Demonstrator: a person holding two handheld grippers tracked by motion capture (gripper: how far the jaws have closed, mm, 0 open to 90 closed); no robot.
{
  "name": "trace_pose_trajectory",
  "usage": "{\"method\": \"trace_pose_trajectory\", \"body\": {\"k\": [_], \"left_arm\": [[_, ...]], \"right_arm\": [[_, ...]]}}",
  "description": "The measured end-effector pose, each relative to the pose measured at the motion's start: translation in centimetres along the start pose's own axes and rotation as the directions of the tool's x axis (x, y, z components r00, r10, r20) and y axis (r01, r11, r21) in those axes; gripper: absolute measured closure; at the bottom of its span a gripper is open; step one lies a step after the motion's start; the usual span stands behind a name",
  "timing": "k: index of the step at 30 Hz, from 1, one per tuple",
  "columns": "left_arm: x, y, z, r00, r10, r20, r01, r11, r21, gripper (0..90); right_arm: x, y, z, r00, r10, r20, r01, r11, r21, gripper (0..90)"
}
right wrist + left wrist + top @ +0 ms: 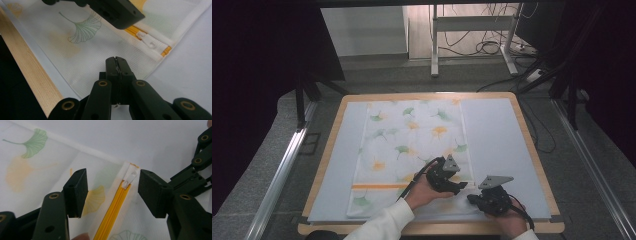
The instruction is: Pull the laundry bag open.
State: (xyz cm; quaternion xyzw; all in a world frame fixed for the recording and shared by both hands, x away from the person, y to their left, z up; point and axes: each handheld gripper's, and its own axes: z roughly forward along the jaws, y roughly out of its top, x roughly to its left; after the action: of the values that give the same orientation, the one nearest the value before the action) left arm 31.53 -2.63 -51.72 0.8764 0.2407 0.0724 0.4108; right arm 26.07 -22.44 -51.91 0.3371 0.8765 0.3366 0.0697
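The left hand-held gripper point(112, 192) stands with its jaws partly apart, the two pads set one on each side of a white zipper pull point(128, 180) without touching it; the pull sits at the end of an orange zipper point(112, 212) that runs between the jaws. The zipper belongs to a white mesh pouch printed with green and yellow ginkgo leaves point(412, 150), which lies flat on a pale blue mat point(502, 145) covering the wooden tabletop point(532, 145); what the pouch contains cannot be told. In the high view the left hand-held gripper point(460, 187) hovers over the pouch's near right corner, close to the tabletop's near edge. The right hand-held gripper point(116, 65) has its jaws pressed together on the pouch's near hem, just beside that same corner, with a sliver of fabric pinched between the pads. In the right gripper view the zipper pull point(150, 41) lies a little beyond the closed jaws, near the pouch's right edge. In the high view the right hand-held gripper point(473, 198) sits just right of the left one, near the tabletop's near right corner.
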Motion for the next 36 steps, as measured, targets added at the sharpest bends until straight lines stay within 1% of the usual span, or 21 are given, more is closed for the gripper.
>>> {"method": "trace_pose_trajectory", "body": {"k": [2,4,8,14,15,16,18,19,20,22,24,25,26,27,28,29,30,31,32,35,36], "left_arm": [[-0.1,0.1,0.4,1.0000,0.007,0.002,-0.007,1.0000,0.004,41.4],[-0.3,0.1,0.8,1.0000,0.001,0.006,-0.001,1.0000,-0.002,41.8],[-0.3,0.3,1.5,0.9999,0.003,0.011,-0.003,1.0000,0.008,44.4],[-0.4,1.1,2.3,0.9992,0.035,0.018,-0.036,0.9988,0.034,48.0],[-0.2,1.1,2.4,0.9987,0.047,0.021,-0.047,0.9977,0.048,49.2],[-0.2,1.2,2.4,0.9987,0.043,0.026,-0.044,0.9977,0.050,51.3],[-0.2,1.2,2.5,0.9984,0.041,0.040,-0.043,0.9979,0.049,52.2],[-0.2,1.2,2.5,0.9980,0.044,0.044,-0.047,0.9974,0.054,53.0],[-0.1,1.2,2.5,0.9969,0.062,0.050,-0.065,0.9955,0.069,53.6],[-0.2,1.2,2.5,0.9958,0.067,0.062,-0.072,0.9945,0.077,53.9],[-0.3,1.2,2.6,0.9965,0.054,0.065,-0.058,0.9961,0.067,54.2],[-0.2,1.2,2.6,0.9963,0.055,0.066,-0.060,0.9958,0.069,56.6],[-0.2,1.1,2.6,0.9964,0.053,0.067,-0.057,0.9960,0.068,56.6],[-0.1,1.1,2.8,0.9962,0.038,0.078,-0.043,0.9967,0.069,57.3],[0.0,1.2,2.8,0.9957,0.038,0.084,-0.044,0.9966,0.070,60.8],[0.1,1.2,2.8,0.9960,0.036,0.082,-0.041,0.9969,0.066,60.8],[0.1,1.2,2.8,0.9969,0.035,0.070,-0.040,0.9973,0.062,63.8],[0.1,1.2,2.9,0.9967,0.012,0.080,-0.016,0.9985,0.052,65.9],[0.3,1.3,2.8,0.9958,0.025,0.088,-0.030,0.9974,0.066,68.0],[0.1,1.3,2.8,0.9951,0.024,0.096,-0.030,0.9970,0.071,74.5],[0.0,1.4,2.8,0.9959,0.026,0.087,-0.032,0.9967,0.075,74.5]], "right_arm": [[0.0,0.0,0.0,1.0000,0.000,-0.002,0.000,1.000,0.000,88.4],[0.0,0.0,0.0,1.0000,0.001,-0.002,-0.001,1.000,0.000,88.3],[0.0,0.0,0.0,1.0000,0.004,-0.001,-0.004,1.000,0.000,88.3],[0.0,0.0,0.0,1.0000,0.003,-0.005,-0.003,1.000,0.001,88.3],[0.0,0.0,0.0,1.0000,0.004,-0.007,-0.004,1.000,0.001,88.4],[-0.1,0.0,0.0,0.9999,0.006,-0.009,-0.006,1.000,0.001,88.3],[-0.1,0.0,0.0,0.9999,0.006,-0.009,-0.006,1.000,0.001,88.4],[-0.1,0.0,0.0,0.9999,0.005,-0.009,-0.005,1.000,0.001,88.4],[-0.1,0.0,0.0,0.9999,0.004,-0.009,-0.004,1.000,0.002,88.4],[-0.1,0.0,0.0,0.9999,0.005,-0.010,-0.005,1.000,0.001,88.4],[-0.1,0.0,0.0,0.9999,0.005,-0.009,-0.005,1.000,0.001,88.4],[-0.1,0.0,0.0,0.9999,0.005,-0.010,-0.005,1.000,0.002,88.3],[-0.1,0.0,0.0,0.9999,0.005,-0.010,-0.005,1.000,0.002,88.3],[-0.1,0.0,0.0,0.9999,0.005,-0.010,-0.005,1.000,0.002,88.4],[-0.1,0.0,0.0,0.9999,0.005,-0.010,-0.005,1.000,0.002,88.3],[-0.1,0.0,0.0,0.9999,0.005,-0.010,-0.005,1.000,0.002,88.3],[-0.1,0.0,0.0,0.9999,0.004,-0.010,-0.004,1.000,0.002,88.4],[-0.1,0.0,0.0,0.9999,0.004,-0.011,-0.004,1.000,0.002,88.4],[-0.1,0.0,0.0,0.9999,0.005,-0.011,-0.005,1.000,0.002,88.3],[-0.1,0.0,0.0,0.9999,0.005,-0.014,-0.005,1.000,0.003,88.4],[-0.1,0.0,0.0,0.9999,0.005,-0.014,-0.005,1.000,0.003,88.4]]}}
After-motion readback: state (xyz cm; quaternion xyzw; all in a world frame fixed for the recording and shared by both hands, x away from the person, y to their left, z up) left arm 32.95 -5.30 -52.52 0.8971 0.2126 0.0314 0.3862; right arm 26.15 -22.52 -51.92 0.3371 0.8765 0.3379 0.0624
